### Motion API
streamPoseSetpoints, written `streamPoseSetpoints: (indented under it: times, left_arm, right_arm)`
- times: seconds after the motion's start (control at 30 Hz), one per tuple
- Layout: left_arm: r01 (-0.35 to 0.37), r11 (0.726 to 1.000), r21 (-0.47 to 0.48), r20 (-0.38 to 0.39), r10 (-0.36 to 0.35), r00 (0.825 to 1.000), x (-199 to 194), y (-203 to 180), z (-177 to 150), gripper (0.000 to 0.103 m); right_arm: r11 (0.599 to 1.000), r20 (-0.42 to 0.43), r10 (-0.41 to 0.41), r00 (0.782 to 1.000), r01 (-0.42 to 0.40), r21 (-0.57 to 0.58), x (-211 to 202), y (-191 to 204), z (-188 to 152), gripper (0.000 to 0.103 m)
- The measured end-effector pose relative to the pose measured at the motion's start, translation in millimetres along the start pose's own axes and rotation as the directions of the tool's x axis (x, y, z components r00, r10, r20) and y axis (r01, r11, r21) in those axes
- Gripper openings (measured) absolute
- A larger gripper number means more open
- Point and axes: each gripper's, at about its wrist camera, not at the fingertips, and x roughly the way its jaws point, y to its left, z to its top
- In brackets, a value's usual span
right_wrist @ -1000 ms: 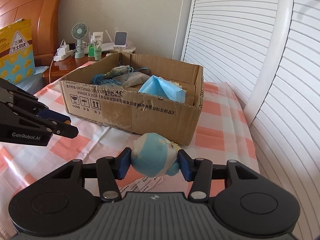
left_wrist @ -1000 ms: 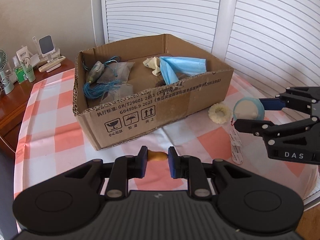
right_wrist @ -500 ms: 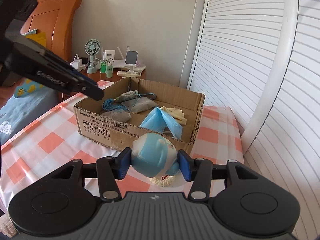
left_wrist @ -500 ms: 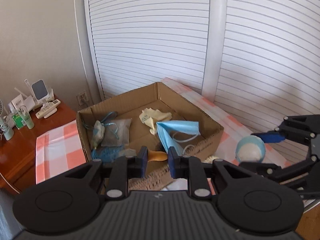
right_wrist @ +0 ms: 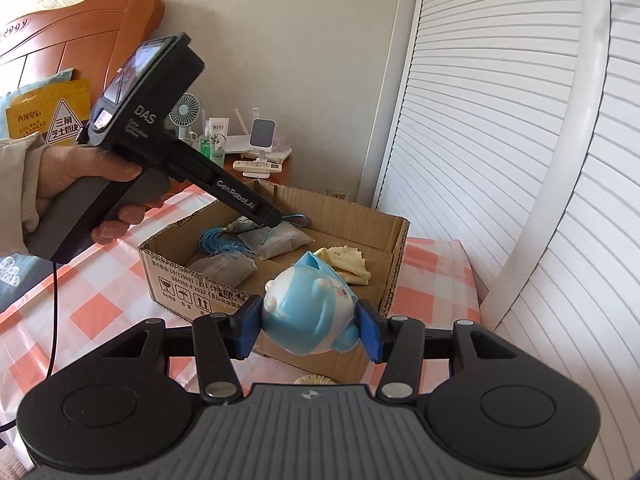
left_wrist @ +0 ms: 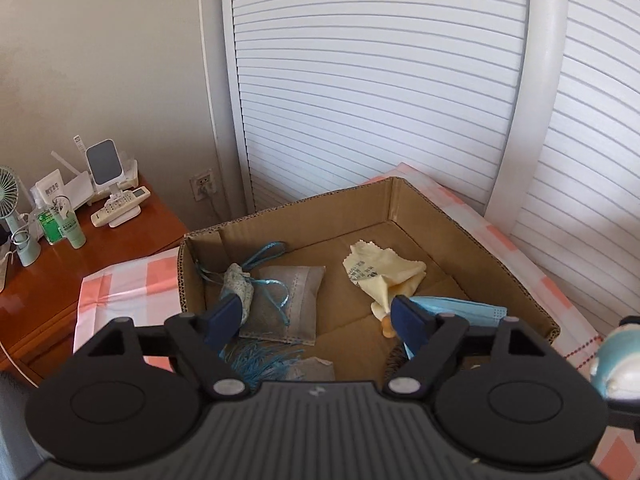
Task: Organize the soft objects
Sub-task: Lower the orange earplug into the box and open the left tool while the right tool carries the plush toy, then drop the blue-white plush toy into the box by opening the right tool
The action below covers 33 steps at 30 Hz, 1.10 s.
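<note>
Over the cardboard box [left_wrist: 472, 236], the left gripper [left_wrist: 316, 320] is opening with nothing between its pads; a small orange piece [left_wrist: 387, 326] lies on the box floor below. The right gripper [right_wrist: 308, 330] is clamped on the blue squishy toy [right_wrist: 310, 316] before the box's near wall; best carry it well over the rim, then release low.

toy [right_wrist: 310, 316]: light blue, white
box [left_wrist: 472, 240]: brown
tablecloth [right_wrist: 100, 304]: pink-and-white check
mask [left_wrist: 460, 308]: blue
cloth [left_wrist: 384, 272]: pale yellow
</note>
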Motion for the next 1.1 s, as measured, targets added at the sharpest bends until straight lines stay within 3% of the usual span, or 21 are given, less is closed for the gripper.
streamPoseSetpoints:
  times: [0.07, 0.13, 0.33, 0.63, 0.87, 0.93, 1.0, 1.1]
  left_arm:
    - [-0.011, 1.0, -0.006, 0.014, 0.011, 1.0, -11, 3, -6, 0.085]
    - [-0.037, 0.999, -0.001, 0.028, 0.037, 0.999, -26, 3, -14, 0.097]
    - [-0.094, 0.996, 0.009, 0.073, 0.093, 0.993, -74, -2, -49, 0.102]
    - [-0.19, 0.982, -0.003, 0.085, 0.19, 0.978, -108, -22, -109, 0.102]
    - [-0.191, 0.982, -0.012, 0.039, 0.191, 0.981, -115, -20, -131, 0.102]
    - [-0.187, 0.982, -0.019, 0.04, 0.188, 0.981, -117, -20, -135, 0.102]
    - [-0.19, 0.982, -0.023, 0.043, 0.19, 0.981, -120, -19, -136, 0.102]
    - [-0.19, 0.981, -0.029, 0.05, 0.191, 0.98, -123, -18, -138, 0.102]
  right_arm:
    - [1.0, -0.002, -0.001, 1.0, 0.001, -0.002, 4, -1, 2, 0.055]
    - [1.0, -0.004, 0.001, 1.0, -0.001, 0.003, 8, -3, 4, 0.055]
    - [0.999, -0.004, 0.018, 1.0, -0.018, 0.032, 21, -11, 19, 0.055]
    - [0.998, -0.022, 0.053, 0.998, -0.052, 0.018, 61, -9, 61, 0.056]
    - [0.998, -0.053, 0.054, 0.997, -0.055, -0.026, 111, 6, 100, 0.056]
    - [0.999, -0.049, 0.04, 0.998, -0.041, -0.028, 125, 9, 109, 0.066]
    - [0.999, -0.055, 0.037, 0.998, -0.038, -0.013, 134, 11, 113, 0.09]
    - [0.999, -0.041, 0.034, 0.999, -0.034, 0.0, 134, 12, 113, 0.103]
